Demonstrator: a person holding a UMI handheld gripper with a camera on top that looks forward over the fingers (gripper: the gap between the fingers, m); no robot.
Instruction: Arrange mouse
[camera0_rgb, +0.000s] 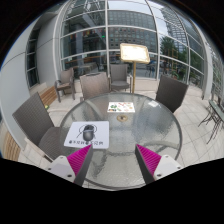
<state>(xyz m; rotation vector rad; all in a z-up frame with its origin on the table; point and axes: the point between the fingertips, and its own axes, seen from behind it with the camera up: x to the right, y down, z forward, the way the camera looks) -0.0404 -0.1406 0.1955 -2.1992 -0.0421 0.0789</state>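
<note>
Claw (113, 163) level above glass table (150, 125) (fingers apart), mouse (88, 132) ahead.

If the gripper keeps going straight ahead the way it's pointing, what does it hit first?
Probably the bare glass table. The open gripper points between the mouse and the white card, though depth is unclear.

Two fingers (113, 160) at the bottom of the gripper view, set well apart with a wide gap between. Each white or pale grey on the outer side, blocky in shape, narrowing toward the tip. Bright magenta pads (152, 160) on the inner faces, long and tapering to points, slanting inward toward each other. Left pad shorter in view than the right. No cables, screws or markings to be made out. No hand or sleeve visible.
</note>
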